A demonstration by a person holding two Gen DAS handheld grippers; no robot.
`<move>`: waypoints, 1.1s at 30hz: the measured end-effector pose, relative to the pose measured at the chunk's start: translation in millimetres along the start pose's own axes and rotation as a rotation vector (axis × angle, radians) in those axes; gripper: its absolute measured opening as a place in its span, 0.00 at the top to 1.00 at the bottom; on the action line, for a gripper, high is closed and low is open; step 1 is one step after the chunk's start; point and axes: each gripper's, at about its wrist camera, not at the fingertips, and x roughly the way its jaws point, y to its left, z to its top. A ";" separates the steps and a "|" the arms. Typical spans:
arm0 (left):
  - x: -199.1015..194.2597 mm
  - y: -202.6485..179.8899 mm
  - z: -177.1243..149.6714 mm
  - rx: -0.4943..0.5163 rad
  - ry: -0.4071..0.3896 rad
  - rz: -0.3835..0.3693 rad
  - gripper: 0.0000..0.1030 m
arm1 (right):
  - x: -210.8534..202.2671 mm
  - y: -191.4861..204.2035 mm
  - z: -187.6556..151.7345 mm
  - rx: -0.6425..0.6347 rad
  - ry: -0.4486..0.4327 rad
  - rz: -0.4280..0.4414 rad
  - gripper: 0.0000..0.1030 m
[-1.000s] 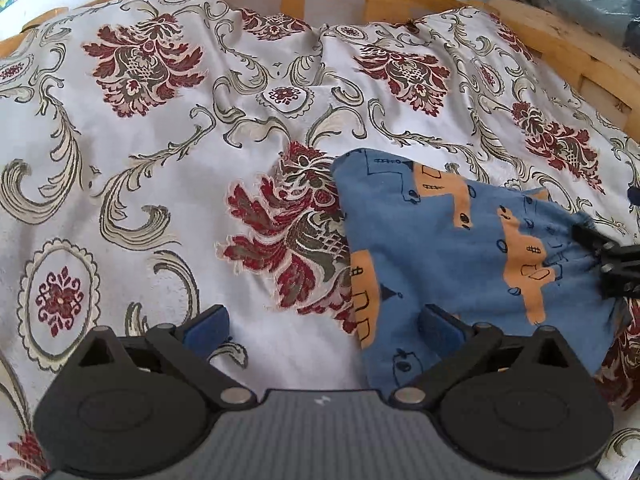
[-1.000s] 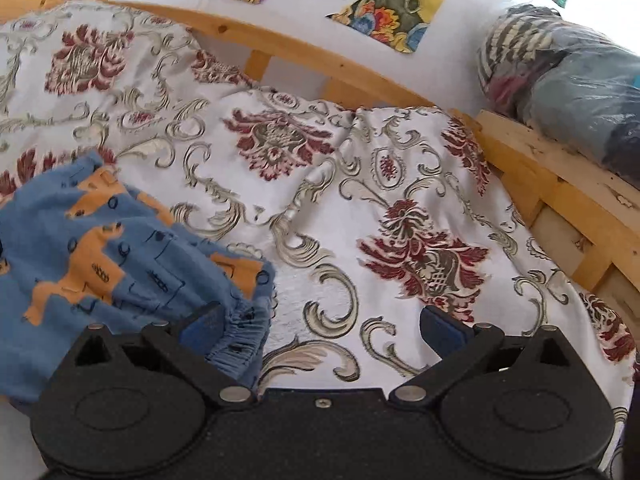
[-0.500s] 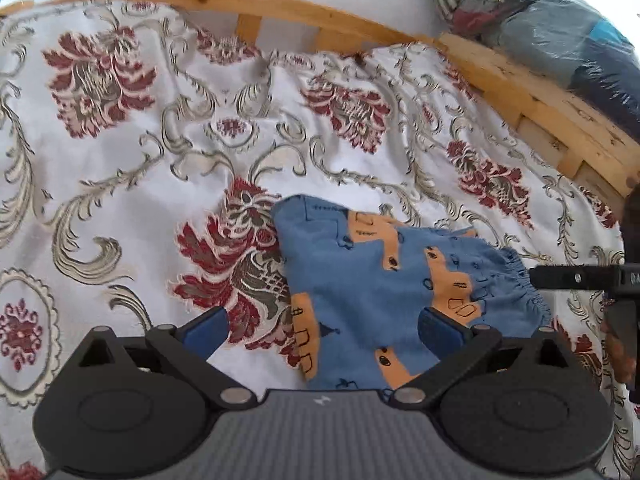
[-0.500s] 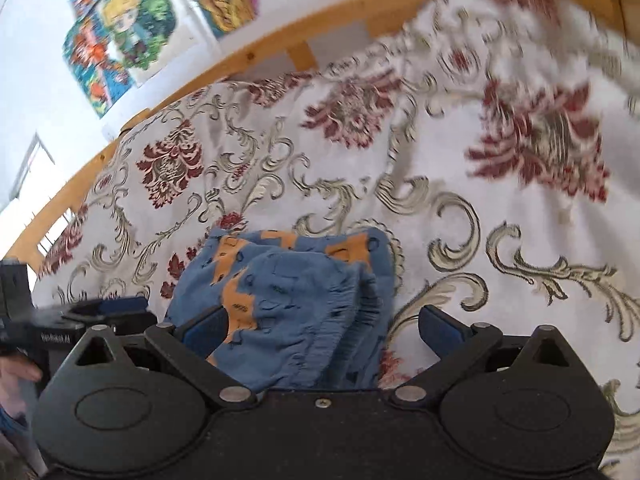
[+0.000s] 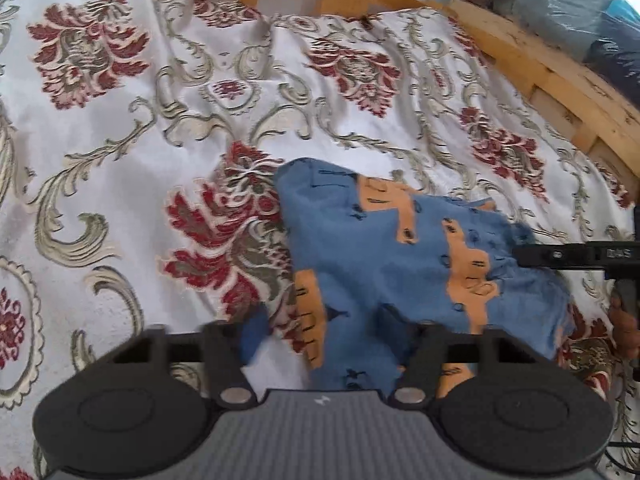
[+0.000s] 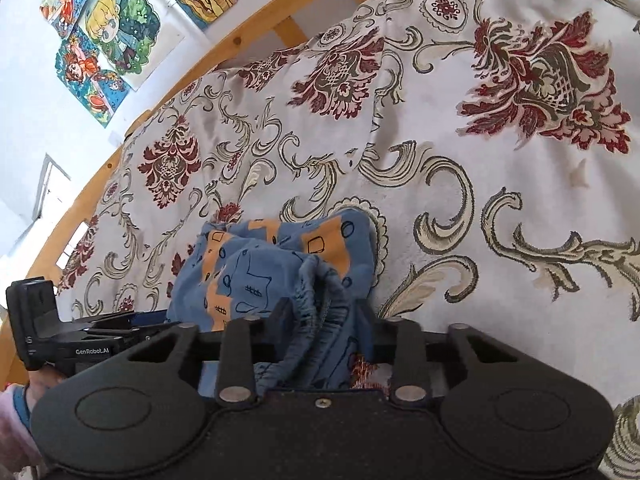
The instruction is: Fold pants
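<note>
Blue pants [image 5: 380, 248] with orange patches lie folded small on the floral bedspread [image 5: 120, 160]. My left gripper [image 5: 330, 340] sits low at their near edge. Its fingers have narrowed but stand apart, the left pad off the cloth, and fabric lies in the right half of the gap. In the right wrist view the pants [image 6: 256, 268] bunch up at the elastic waistband, and my right gripper [image 6: 324, 316] is shut on that gathered band. From the left view, the right gripper [image 5: 524, 256] reaches in at the pants' right side. The left gripper [image 6: 160, 316] touches their far-left edge.
A curved wooden bed rail [image 5: 540, 68] runs around the back and right. Plastic-wrapped bundles [image 5: 580, 8] rest beyond it. Drawings [image 6: 108, 32] hang on the wall. A hand in a pink sleeve [image 6: 16, 420] holds the left gripper. Bare bedspread [image 6: 520, 200] spreads to the right.
Both grippers dropped onto the pants. The right gripper went from open to shut on the waistband. The left gripper's fingers drew closer together over the near edge.
</note>
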 end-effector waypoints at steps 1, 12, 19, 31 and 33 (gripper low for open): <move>-0.3 -2.3 0.7 0.009 0.007 -0.022 0.67 | -0.1 0.6 0.0 0.007 -0.007 0.004 0.79; -14.2 -27.9 16.8 0.112 -0.052 0.075 0.87 | -10.8 41.9 8.0 -0.167 -0.105 -0.064 0.87; -16.0 -24.2 51.8 0.147 -0.139 0.140 0.87 | 5.7 65.3 37.6 -0.242 -0.179 -0.074 0.87; 22.2 20.7 77.5 0.053 -0.131 0.165 0.87 | 67.1 67.7 76.7 -0.260 -0.152 -0.116 0.87; 24.5 22.2 73.7 0.056 -0.127 0.169 0.87 | 70.1 65.4 73.9 -0.257 -0.145 -0.126 0.86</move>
